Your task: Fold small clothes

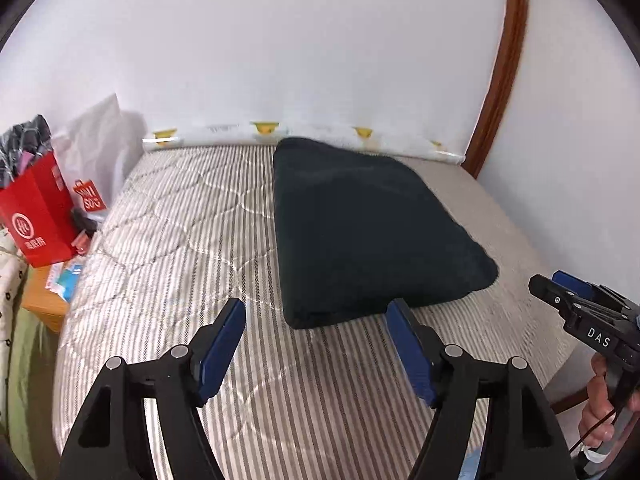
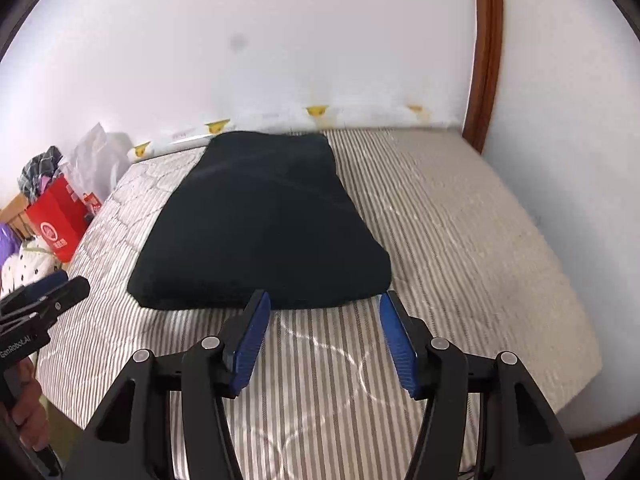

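So, quick rundown, left to right:

Bag: red paper bag [image 1: 38,216] with clothes poking out, off the left edge of the bed, a white plastic bag [image 1: 96,148] behind it.
Left tongs [image 1: 316,312]: released, nothing between the blue pads, hanging over bare mattress [image 1: 168,220] just short of the cloth.
Cloth: dark folded garment [image 2: 256,220] lying flat on the striped mattress, far end up against the wall [image 2: 320,40] (looks like a neat rectangle).
Right tongs [image 2: 324,306]: also released and empty, tips just in front of the near edge of the garment.
Frame: brown wooden bed frame [image 2: 486,52] on the right.
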Available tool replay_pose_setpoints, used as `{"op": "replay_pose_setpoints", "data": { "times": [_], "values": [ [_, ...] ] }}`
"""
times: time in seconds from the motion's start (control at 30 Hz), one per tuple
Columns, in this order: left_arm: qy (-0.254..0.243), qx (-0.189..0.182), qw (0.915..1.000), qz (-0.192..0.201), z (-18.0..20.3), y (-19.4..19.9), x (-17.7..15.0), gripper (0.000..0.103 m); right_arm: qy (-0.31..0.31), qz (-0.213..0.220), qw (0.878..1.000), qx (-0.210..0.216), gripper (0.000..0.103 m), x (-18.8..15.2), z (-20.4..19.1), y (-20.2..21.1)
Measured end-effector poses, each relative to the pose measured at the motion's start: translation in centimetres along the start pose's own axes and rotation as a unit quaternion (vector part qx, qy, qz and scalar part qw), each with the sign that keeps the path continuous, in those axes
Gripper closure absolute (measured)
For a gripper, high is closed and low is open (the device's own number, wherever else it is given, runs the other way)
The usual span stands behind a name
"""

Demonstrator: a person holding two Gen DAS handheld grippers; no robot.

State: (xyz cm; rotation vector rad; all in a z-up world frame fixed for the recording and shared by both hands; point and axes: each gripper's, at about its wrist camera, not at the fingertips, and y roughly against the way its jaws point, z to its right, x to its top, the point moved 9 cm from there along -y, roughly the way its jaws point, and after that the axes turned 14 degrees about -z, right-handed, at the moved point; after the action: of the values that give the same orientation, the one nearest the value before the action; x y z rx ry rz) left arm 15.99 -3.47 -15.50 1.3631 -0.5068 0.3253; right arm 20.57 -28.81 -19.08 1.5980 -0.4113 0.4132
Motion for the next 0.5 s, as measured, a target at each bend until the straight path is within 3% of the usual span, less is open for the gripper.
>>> {"op": "replay_pose_setpoints", "data": {
  "times": [0.07, 0.13, 0.2, 0.37, 0.5],
  "values": [
    [0.0, -0.005, 0.9999, 0.01, 0.4, 1.7, -0.6, 0.029, -0.004, 0.007, 1.0, -0.009, 0.038, -0.6, 0.1, 1.4],
    [0.0, -0.004, 0.9998, 0.018, 0.6, 3.0, -1.1, 0.026, -0.007, 0.027, 0.999, -0.015, 0.016, -1.3, 0.2, 3.2],
    [-0.003, 0.002, 0.9996, 0.026, 1.1, 4.3, -1.7, 0.024, -0.004, 0.051, 0.999, -0.016, 0.008, -2.0, -0.1, 5.0],
    [-0.009, 0.018, 0.999, 0.04, 1.8, 6.6, -2.9, 0.016, 0.012, 0.07, 0.997, -0.037, 0.003, -3.3, -0.2, 7.8],
    [-0.012, 0.028, 0.9985, 0.046, 2.1, 7.7, -3.6, 0.016, 0.004, 0.064, 0.998, -0.029, 0.003, -3.9, 0.5, 8.4]
  ]
}}
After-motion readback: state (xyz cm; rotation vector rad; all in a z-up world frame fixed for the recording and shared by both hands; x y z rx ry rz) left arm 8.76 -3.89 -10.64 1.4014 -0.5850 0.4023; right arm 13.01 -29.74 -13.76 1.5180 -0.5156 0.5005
